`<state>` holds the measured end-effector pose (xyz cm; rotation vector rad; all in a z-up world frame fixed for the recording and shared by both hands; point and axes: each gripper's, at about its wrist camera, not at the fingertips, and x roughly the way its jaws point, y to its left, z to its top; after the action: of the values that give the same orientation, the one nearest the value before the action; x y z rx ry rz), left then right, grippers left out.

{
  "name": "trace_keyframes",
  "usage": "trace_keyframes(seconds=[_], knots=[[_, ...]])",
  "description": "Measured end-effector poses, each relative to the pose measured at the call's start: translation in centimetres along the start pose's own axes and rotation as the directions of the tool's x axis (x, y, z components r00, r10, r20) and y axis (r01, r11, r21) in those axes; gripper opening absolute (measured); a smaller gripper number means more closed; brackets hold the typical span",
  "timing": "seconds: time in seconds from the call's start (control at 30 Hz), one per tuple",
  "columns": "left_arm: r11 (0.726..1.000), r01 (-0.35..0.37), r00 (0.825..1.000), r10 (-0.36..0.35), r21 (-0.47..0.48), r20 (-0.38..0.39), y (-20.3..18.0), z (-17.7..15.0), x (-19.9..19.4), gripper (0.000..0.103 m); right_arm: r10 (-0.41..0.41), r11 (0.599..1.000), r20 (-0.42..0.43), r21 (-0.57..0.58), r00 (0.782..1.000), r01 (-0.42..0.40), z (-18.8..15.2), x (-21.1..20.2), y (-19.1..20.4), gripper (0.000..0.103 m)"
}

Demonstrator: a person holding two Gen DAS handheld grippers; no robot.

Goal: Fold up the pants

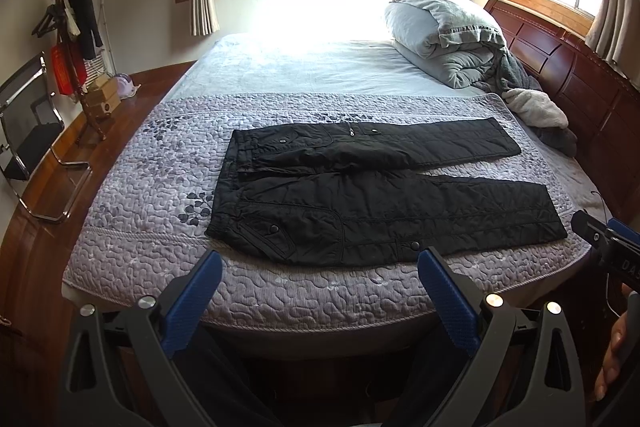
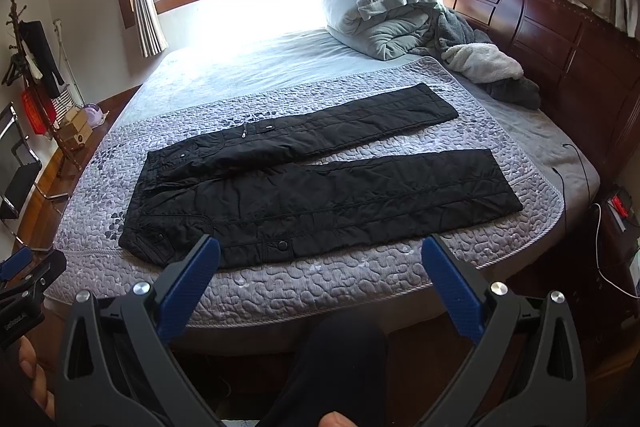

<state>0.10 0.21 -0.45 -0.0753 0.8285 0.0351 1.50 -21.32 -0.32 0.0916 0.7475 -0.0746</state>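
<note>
A coat stand (image 1: 68, 39) rises left of the bed (image 1: 280, 67). On the bed's purple quilt (image 1: 160, 187) black pants (image 1: 380, 207) lie flat, waistband left, legs spread apart rightward. Off the bed's near edge, the left gripper (image 1: 320, 267) and right gripper (image 2: 320, 259) hover, fingers spread wide, empty. A bundled duvet (image 1: 444, 35) sits by the headboard (image 1: 580, 83).

Black quilted trousers (image 1: 372, 195) are laid on a lilac pebble-stitched coverlet (image 1: 160, 163) printed with grey leaf sprigs. Beyond the trousers, a pale blue-grey rolled duvet (image 1: 444, 35) is seen.

Pants (image 1: 376, 195) flat on quilt (image 1: 160, 187), waist left; rolled duvet (image 1: 444, 35) behind, near headboard (image 1: 580, 87).
</note>
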Motion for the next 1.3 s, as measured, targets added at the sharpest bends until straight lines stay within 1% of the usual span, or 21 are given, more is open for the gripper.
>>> trace_keyframes(seconds=[1.3], knots=[[1.0,-0.006,1.0,0.005,-0.001,-0.004,-0.24,-0.25,0.35,0.099,0.001,1.0,-0.009,0.0,1.0,-0.001,-0.03,0.18,-0.1,0.101]])
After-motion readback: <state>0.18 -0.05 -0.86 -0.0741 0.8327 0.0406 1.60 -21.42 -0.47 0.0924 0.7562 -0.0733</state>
